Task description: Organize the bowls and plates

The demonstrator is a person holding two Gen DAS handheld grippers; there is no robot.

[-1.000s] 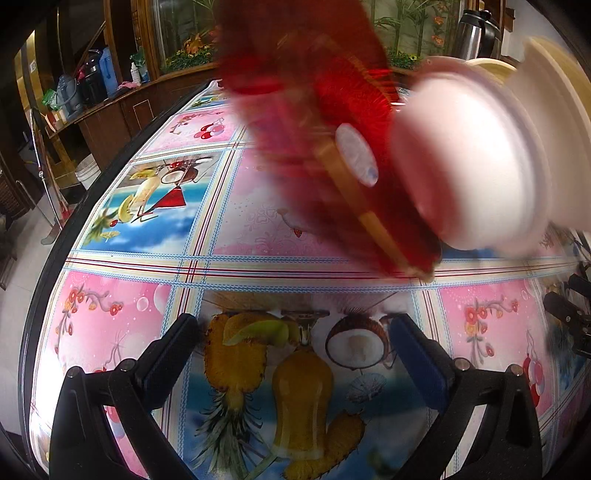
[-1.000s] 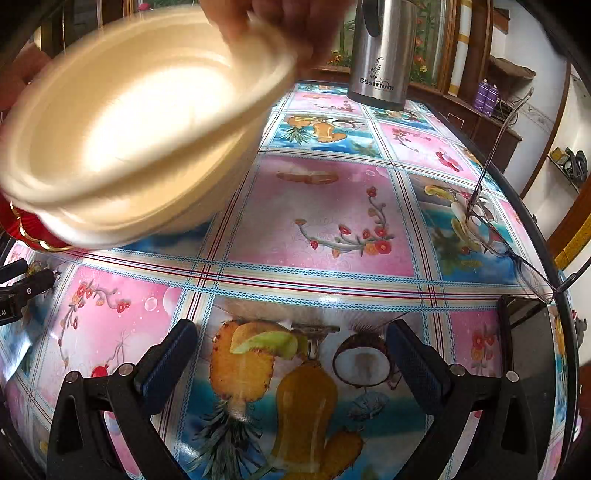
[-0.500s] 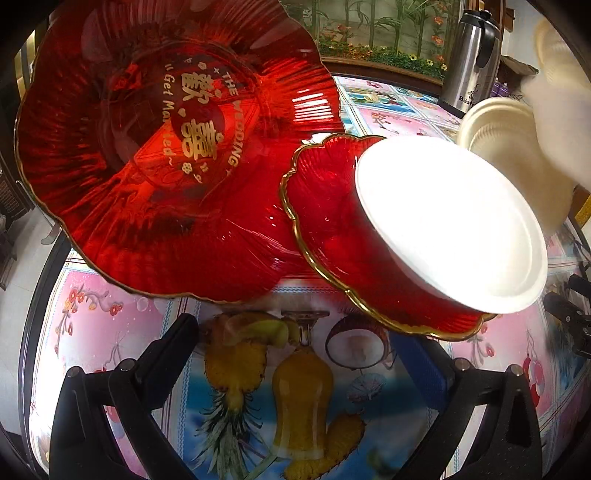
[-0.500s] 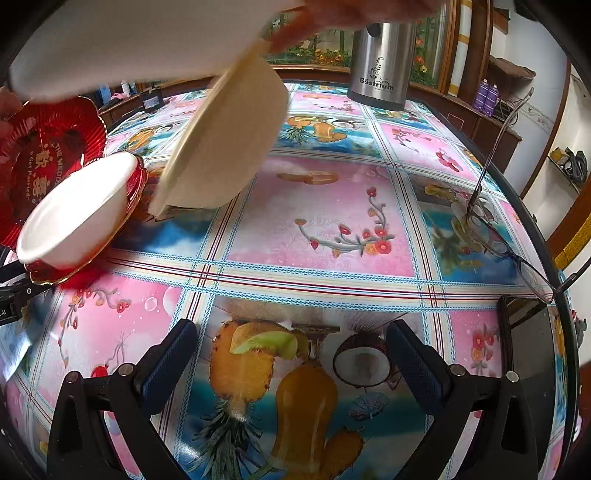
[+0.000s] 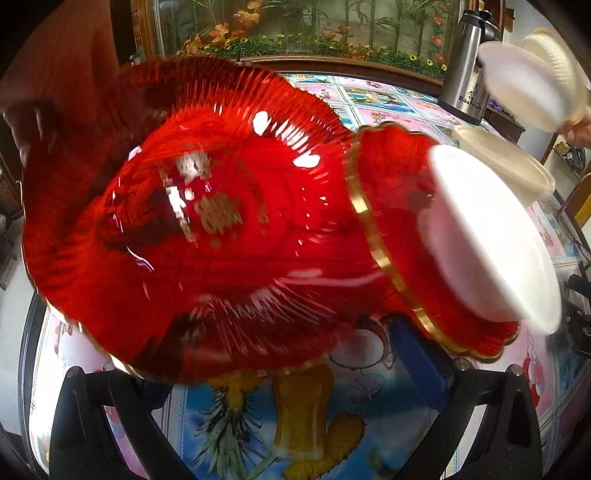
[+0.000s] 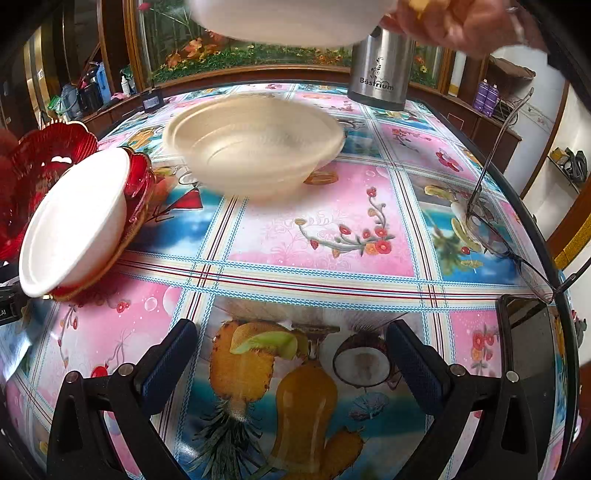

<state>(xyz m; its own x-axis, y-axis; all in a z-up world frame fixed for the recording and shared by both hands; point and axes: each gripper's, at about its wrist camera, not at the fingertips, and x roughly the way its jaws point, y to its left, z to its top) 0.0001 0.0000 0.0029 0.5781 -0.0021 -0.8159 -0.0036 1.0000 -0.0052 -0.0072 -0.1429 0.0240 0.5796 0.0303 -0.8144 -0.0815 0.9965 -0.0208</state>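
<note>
Hovering wide open and empty, both tongs (image 5: 280,373) (image 6: 291,365) wait; the cream bowl (image 6: 255,144), blurred and seemingly still airborne above the counter (image 6: 321,236), could bounce, while the white bowl (image 6: 74,218) tilted against the small red plate (image 6: 138,184) may slide off.

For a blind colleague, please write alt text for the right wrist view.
A cream bowl sits blurred on a table with a fruit-print cloth. At left, a white bowl tilts against a red plate. A hand holds another bowl at the top, before a steel flask; glasses lie at right, and the right gripper has empty, open jaws.
</note>
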